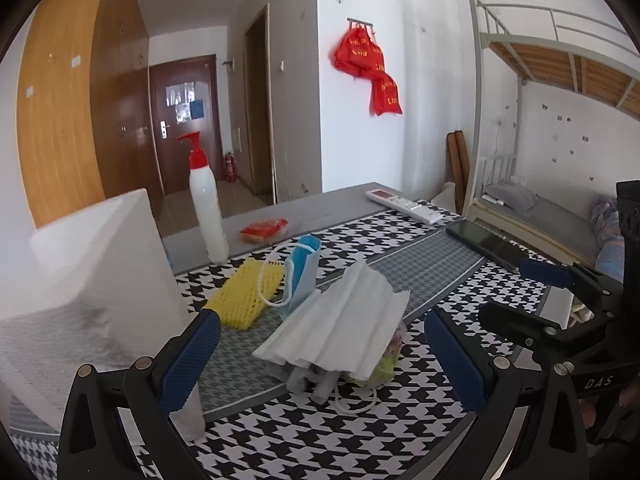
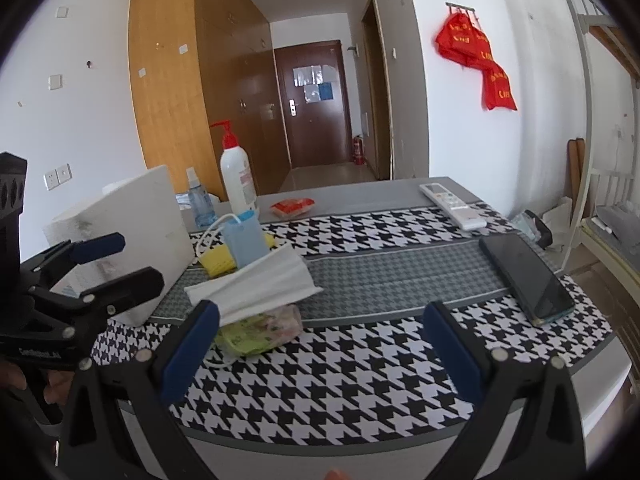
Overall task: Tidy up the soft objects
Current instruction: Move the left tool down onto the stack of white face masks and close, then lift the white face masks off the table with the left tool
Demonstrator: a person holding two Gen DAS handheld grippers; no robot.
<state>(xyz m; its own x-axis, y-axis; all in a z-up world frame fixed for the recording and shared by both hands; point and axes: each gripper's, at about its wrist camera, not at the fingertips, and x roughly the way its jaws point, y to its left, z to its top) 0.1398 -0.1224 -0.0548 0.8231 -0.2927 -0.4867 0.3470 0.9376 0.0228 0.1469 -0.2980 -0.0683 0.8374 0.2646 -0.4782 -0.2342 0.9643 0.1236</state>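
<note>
Left wrist view shows the left gripper point(image 1: 322, 354) with its blue-padded fingers point(image 1: 192, 354) spread wide and holding nothing, low over the houndstooth cloth of the table point(image 1: 304, 444). Between the fingers, a little ahead of them, lies a white face mask point(image 1: 340, 324), resting tilted on a small green and pink tissue pack point(image 1: 386, 362). Just behind the white mask a blue face mask point(image 1: 302, 268) stands folded, its ear loop draped over a yellow sponge point(image 1: 248, 296) that lies beside it. To the left is a white box point(image 1: 100, 276), and farther back stands a white pump bottle point(image 1: 206, 204) with a red packet point(image 1: 264, 230) near it.

Right wrist view shows the right gripper point(image 2: 320, 350) likewise spread apart and empty above the cloth, with the white mask and tissue pack just ahead of its left finger. A dark phone point(image 2: 526, 276) lies to the right, well apart from the masks, and a white remote point(image 2: 452, 204) sits beyond it near the table's far edge. The left gripper appears at the left edge of this view, its fingers parted near the white box.
</note>
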